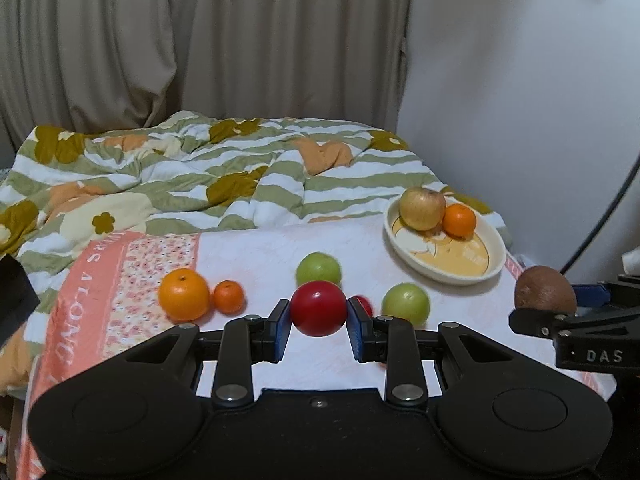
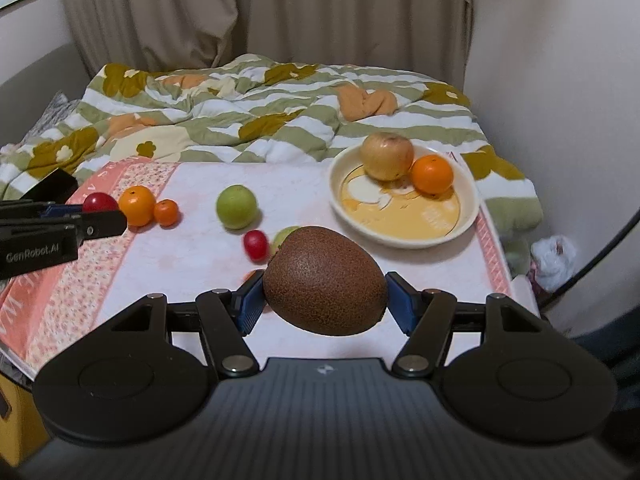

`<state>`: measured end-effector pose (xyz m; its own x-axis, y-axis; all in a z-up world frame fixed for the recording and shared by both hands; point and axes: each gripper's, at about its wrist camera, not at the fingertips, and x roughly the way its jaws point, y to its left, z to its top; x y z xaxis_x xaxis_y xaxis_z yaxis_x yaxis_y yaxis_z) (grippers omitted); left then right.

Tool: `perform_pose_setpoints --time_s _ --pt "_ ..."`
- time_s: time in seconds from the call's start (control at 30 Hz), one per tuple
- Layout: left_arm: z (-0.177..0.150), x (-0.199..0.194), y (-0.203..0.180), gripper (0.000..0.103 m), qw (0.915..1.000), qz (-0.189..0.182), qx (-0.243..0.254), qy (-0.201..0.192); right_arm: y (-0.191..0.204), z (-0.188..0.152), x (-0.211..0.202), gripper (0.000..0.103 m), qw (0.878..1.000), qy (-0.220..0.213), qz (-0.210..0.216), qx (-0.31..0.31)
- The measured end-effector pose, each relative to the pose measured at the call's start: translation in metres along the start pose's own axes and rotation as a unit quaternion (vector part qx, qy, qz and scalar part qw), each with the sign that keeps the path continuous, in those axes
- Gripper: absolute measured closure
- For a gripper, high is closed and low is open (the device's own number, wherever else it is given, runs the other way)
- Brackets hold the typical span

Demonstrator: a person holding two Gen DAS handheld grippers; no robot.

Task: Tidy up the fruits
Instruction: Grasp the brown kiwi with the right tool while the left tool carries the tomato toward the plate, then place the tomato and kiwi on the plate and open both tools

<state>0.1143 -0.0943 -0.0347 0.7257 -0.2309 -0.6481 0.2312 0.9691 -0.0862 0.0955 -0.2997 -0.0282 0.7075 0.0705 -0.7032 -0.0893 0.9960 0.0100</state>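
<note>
My left gripper (image 1: 319, 316) is shut on a red round fruit (image 1: 318, 308), held above the pink-bordered mat (image 1: 256, 248). My right gripper (image 2: 325, 294) is shut on a brown kiwi (image 2: 325, 280), also lifted off the mat; that kiwi (image 1: 545, 290) shows at the right edge of the left wrist view. A cream plate (image 2: 404, 236) at the far right of the mat holds a yellowish apple (image 2: 387, 156) and an orange (image 2: 432, 174). On the mat lie a big orange (image 1: 183, 294), a small orange (image 1: 228, 297), two green fruits (image 1: 318, 268) (image 1: 405, 304) and a small red fruit (image 2: 255, 243).
A rumpled green-striped flowered quilt (image 1: 200, 176) covers the bed behind the mat. Beige curtains (image 1: 200, 40) hang at the back, a white wall (image 1: 520, 80) stands to the right. A dark cable (image 1: 600, 224) and a white bag (image 2: 554, 258) sit by the mat's right edge.
</note>
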Motion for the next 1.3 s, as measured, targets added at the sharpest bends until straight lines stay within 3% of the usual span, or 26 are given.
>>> perform_pose_setpoints --time_s 0.27,0.53,0.8,1.3 --pt "0.023 0.028 -0.056 0.070 0.9990 0.036 -0.026 -0.007 -0.076 0.028 0.017 0.024 0.999 -0.006 0.026 -0.026" --pt "0.052 0.066 -0.090 0.070 0.9981 0.057 -0.020 -0.008 -0.125 0.053 0.048 0.024 0.998 -0.006 0.043 -0.036" --pt "0.073 0.120 -0.113 0.070 0.9990 0.041 0.007 0.015 -0.153 0.071 0.087 0.024 0.999 -0.003 0.047 -0.020" --pt "0.076 0.225 -0.138 0.070 0.9925 0.006 0.086 0.087 -0.180 0.069 0.136 0.024 0.999 0.027 0.023 0.025"
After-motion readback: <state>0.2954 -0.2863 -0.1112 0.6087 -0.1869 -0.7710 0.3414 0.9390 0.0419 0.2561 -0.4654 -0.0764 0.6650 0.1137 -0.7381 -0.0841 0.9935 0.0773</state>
